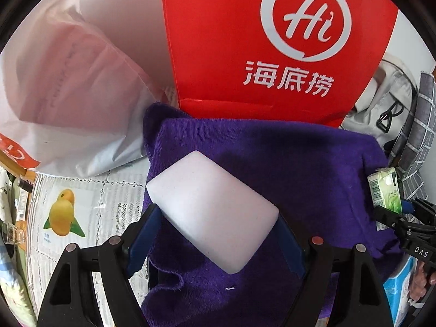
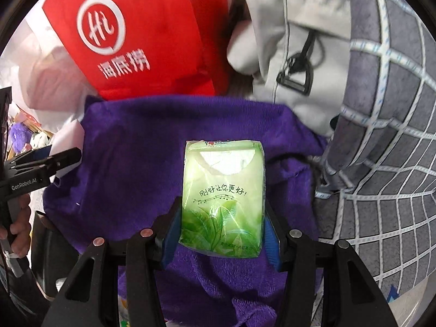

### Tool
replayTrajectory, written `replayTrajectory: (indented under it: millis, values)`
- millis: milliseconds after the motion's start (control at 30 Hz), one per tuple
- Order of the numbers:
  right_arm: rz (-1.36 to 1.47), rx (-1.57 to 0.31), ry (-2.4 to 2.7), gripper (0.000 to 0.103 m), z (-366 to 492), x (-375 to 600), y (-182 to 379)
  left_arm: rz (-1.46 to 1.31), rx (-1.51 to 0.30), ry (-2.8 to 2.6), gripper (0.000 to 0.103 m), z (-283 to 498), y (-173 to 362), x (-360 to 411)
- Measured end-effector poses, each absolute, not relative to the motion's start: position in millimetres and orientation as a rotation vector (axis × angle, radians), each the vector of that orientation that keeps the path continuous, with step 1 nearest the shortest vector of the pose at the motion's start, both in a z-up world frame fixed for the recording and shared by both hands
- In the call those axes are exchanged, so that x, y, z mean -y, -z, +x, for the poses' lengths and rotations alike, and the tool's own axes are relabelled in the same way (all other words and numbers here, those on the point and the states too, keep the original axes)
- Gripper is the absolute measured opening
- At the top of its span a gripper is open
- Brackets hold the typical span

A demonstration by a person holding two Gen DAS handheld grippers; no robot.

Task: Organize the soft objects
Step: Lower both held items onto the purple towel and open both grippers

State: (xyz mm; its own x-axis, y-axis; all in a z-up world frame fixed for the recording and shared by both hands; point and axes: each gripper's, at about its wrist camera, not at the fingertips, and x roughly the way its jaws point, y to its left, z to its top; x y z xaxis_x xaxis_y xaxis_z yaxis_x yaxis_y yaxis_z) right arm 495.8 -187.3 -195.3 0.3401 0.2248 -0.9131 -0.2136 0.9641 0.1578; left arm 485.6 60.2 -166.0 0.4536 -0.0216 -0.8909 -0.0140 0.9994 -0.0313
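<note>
Left gripper (image 1: 215, 218), angled steeply downward, clamps a white sponge block (image 1: 211, 212); right gripper (image 2: 222, 218), likewise angled, clamps a green tissue pack (image 2: 222, 199), both above a purple towel (image 2: 136, 163)

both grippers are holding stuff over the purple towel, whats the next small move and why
Probably lower both a little further and open the jaws. The left gripper holds the white foam block and the right gripper the green tissue pack, both just above the purple towel, which has bare cloth under each.

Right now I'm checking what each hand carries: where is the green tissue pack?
The green tissue pack is clamped in the right gripper, above the purple towel, right of the white sponge block.
</note>
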Motion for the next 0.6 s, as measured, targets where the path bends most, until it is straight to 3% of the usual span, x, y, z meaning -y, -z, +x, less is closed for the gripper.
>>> replayTrajectory:
  millis: [333, 533, 600]
  values:
    - [-0.027, -1.224, -0.298, 0.054, 492, 167, 209, -0.065, -1.138, 0.03, 0.082, 492, 181, -59]
    - [0.021, -1.229, -0.334, 0.068, 492, 173, 205, -0.126, -1.141, 0.068, 0.085, 493, 182, -65]
    - [0.011, -1.212, -0.331, 0.077, 495, 178, 198, -0.148, -1.141, 0.07, 0.087, 495, 181, -66]
